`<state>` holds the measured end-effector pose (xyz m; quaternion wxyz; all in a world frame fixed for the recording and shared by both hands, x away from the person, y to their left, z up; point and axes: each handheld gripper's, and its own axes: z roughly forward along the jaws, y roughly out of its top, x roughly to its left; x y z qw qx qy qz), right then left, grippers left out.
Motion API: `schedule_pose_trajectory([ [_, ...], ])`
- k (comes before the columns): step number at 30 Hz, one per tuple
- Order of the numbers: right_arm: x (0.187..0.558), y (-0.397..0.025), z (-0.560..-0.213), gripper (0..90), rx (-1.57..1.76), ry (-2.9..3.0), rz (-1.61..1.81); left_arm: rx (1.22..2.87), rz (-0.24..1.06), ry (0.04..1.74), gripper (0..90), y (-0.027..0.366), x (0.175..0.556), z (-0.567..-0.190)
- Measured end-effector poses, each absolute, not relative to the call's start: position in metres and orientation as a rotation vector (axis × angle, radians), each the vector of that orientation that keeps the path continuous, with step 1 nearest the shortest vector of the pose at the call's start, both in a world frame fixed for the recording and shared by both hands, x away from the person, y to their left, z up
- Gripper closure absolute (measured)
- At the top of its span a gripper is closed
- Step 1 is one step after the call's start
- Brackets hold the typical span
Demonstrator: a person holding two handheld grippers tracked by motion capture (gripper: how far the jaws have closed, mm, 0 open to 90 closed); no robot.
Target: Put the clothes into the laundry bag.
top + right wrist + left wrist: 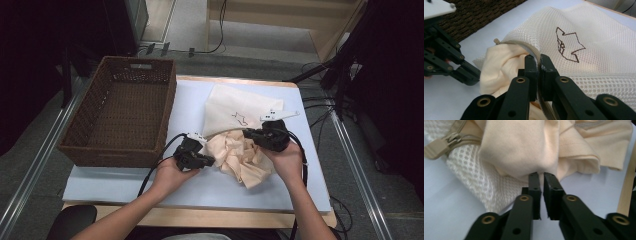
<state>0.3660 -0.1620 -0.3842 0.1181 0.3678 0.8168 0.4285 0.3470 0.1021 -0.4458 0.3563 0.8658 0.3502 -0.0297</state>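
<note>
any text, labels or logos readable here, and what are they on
No readable words or numbers.
Mesh bag: a dark line drawing, a sign with no letters.
Zipper pull: no marking legible.
Basket: a pale patch at the far rim, too small to read.

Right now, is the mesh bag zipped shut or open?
Open: the mesh bag has cream cloth spilling from its mouth, and the right gripper pinches its zipper edge.

Basket (120, 115) left on table (300, 195); mesh bag (240, 112) right, garment (240, 155) before it.
</note>
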Motion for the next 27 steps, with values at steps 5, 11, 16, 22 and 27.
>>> schedule_pose_trajectory([
  [5, 0.366, -0.161, -0.384, 87.5, 1.071, 2.393, 1.255, 2.249, -0.057, 0.905, 90.0, 0.088, 0.356, -0.448],
  [11, 0.365, -0.161, -0.384, 87.5, 1.073, 2.397, 1.254, 2.252, -0.007, 0.914, 90.0, 0.074, 0.368, -0.446],
  [16, 0.365, -0.16, -0.384, 87.6, 1.075, 2.405, 1.254, 2.248, 0.013, 0.913, 90.0, 0.063, 0.376, -0.442],
  [22, 0.364, -0.159, -0.384, 87.6, 1.079, 2.407, 1.259, 2.233, 0.044, 0.93, 90.0, 0.054, 0.384, -0.437],
  [27, 0.364, -0.159, -0.383, 87.7, 1.076, 2.41, 1.266, 2.214, 0.06, 0.935, 90.0, 0.05, 0.388, -0.431],
])
